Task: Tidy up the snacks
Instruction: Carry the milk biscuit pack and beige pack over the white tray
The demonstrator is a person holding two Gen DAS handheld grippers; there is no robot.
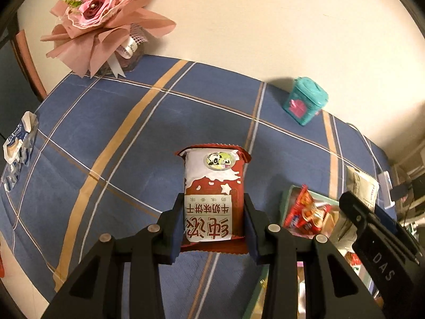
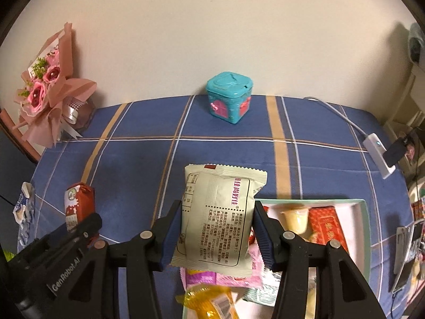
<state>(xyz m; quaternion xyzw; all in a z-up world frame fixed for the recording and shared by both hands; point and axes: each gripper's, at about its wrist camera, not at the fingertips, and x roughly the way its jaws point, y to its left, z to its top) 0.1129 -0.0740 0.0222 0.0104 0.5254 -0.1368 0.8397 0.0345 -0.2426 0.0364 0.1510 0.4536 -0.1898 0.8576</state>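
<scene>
Jaws of our left gripper (image 1: 213, 226) clamp a red biscuit pack (image 1: 212, 194) by its sides, lifted above the blue plaid worktop (image 1: 119, 138); our right gripper (image 2: 216, 228) likewise pinches a cream packet (image 2: 220, 212) above the snack tray (image 2: 362, 212). In the tray we see a jelly cup (image 2: 294, 218) and red pack (image 2: 325, 223). Farther off stand a teal box (image 2: 229, 101) and bouquet (image 2: 45, 93).
</scene>
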